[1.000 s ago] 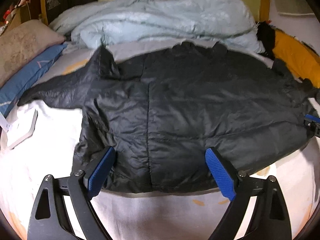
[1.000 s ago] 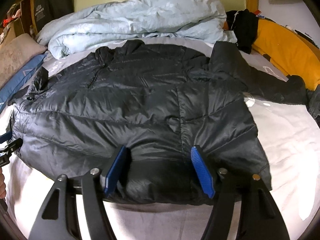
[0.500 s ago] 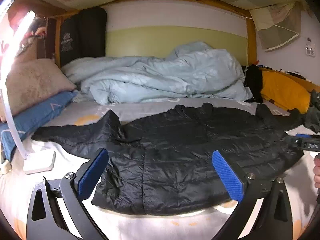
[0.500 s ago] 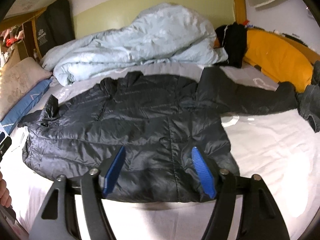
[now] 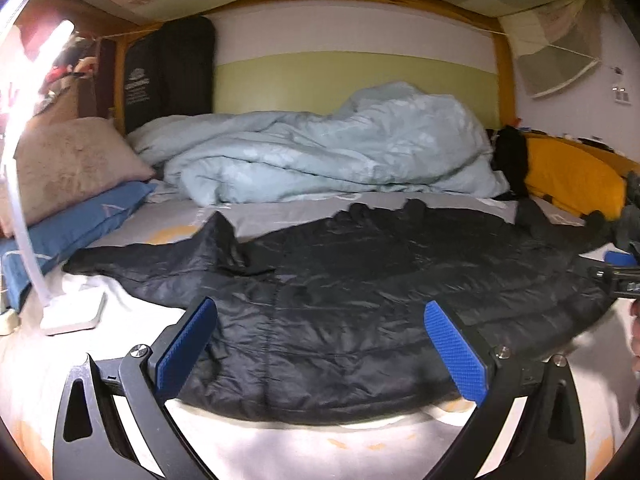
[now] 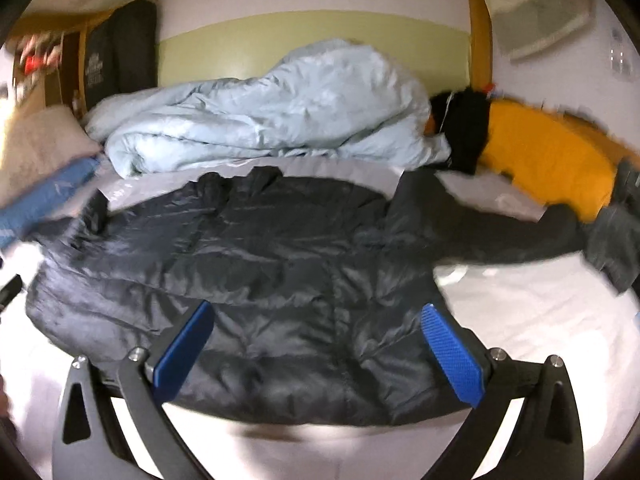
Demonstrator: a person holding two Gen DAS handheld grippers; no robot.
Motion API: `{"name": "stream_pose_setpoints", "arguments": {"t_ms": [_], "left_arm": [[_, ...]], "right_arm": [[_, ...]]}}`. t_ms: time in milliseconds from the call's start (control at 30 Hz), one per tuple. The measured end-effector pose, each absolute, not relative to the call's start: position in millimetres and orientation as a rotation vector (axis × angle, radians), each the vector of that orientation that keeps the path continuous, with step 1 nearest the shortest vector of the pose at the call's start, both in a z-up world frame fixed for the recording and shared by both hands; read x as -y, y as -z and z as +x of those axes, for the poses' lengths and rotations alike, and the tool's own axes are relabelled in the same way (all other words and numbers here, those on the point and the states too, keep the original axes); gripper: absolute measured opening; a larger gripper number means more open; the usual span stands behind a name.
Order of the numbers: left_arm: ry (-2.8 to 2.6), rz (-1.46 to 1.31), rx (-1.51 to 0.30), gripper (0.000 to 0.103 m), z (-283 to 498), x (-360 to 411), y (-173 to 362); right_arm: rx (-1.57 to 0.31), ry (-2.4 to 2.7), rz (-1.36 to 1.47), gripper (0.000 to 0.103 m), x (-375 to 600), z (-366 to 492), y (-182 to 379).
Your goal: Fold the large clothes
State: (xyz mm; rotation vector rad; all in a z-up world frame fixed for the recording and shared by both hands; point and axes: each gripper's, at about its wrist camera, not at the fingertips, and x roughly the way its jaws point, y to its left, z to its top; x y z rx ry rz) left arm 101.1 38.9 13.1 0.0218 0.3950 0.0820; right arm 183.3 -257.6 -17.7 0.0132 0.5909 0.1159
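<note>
Bed [image 5: 280, 452] — black jacket [image 5: 360, 320] beyond open left tool [image 5: 320, 344]

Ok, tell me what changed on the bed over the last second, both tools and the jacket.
Both tools have pulled up and back from the black jacket's hem and tilted upward, so the wall and bed frame now show. The left tool and right tool have both just been opening and now stand wide, pressing on nothing. The jacket stays spread flat, sleeves out; the blue duvet and pillows are unmoved.
</note>
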Motion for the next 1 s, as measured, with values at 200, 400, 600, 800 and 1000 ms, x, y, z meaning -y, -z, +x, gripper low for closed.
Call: {"name": "stream_pose_setpoints", "arguments": {"t_ms": [200, 400, 600, 800, 1000], "left_arm": [[-0.059, -0.002, -0.413, 0.103, 103, -40, -20], [-0.015, 0.056, -0.375, 0.103, 118, -20, -43], [0.032, -0.001, -0.323, 0.103, 146, 3, -61], [0.063, 0.029, -0.285, 0.103, 157, 27, -50], [0.078, 0.032, -0.301, 0.103, 161, 34, -36]], "right_arm": [[-0.593, -0.142, 0.084, 0.103, 276, 188, 3], [-0.559, -0.101, 0.201, 0.100, 318, 195, -23], [-0.628, -0.001, 0.364, 0.093, 392, 220, -31], [-0.696, 0.146, 0.305, 0.086, 454, 264, -21], [-0.781, 0.229, 0.321, 0.076, 497, 313, 18]]}}
